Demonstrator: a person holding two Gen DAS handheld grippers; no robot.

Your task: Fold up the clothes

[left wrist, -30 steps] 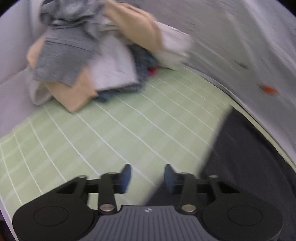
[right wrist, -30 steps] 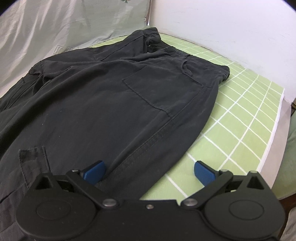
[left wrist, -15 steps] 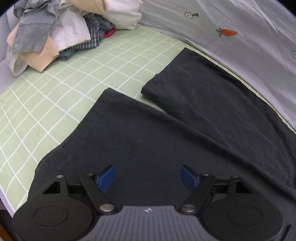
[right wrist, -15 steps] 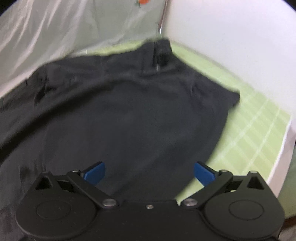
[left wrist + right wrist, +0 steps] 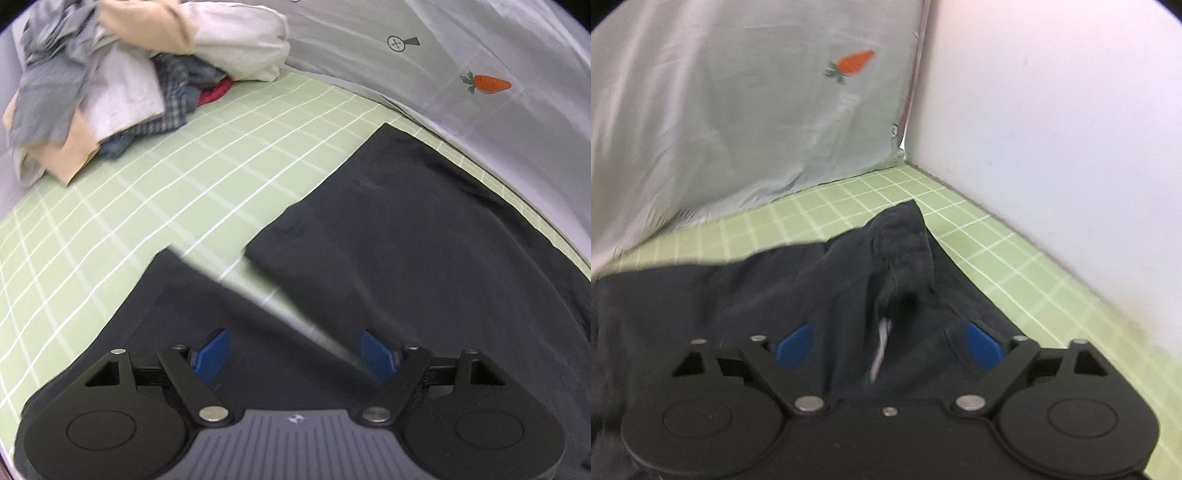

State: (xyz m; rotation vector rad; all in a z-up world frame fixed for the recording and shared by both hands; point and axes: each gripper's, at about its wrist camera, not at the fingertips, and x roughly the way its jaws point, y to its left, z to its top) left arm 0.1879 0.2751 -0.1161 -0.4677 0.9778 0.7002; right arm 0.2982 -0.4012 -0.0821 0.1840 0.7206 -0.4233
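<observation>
**Both tongs spread over the black trousers**

Since half a second ago the right view has swung up toward the waistband end of the black trousers [image 5: 798, 295], and the left view now shows a strip of green between the two legs that reaches nearer to the tongs.

Left tongs [image 5: 295, 354] stand wide, blue pads apart, with nothing between them; the near trouser leg [image 5: 207, 306] lies just under and ahead of them, the far leg [image 5: 424, 236] ahead and to the right. A blurred pale streak crosses between the legs close to the right pad.

Right tongs [image 5: 888, 345] are also wide and hold nothing. The bunched waistband [image 5: 905, 251] rises directly ahead of them, with a small white tag [image 5: 882, 332] showing between the pads. Whether either pad touches the cloth I cannot tell.

The trousers lie spread on a green checked mat [image 5: 184, 177]; the legs are flat with squared hems, the waist end rumpled and raised.

A pile of mixed clothes [image 5: 122, 85] sits well apart at the far left of the mat. Behind hangs a grey sheet with a carrot print [image 5: 853, 64], meeting a white wall [image 5: 1052, 129].
</observation>
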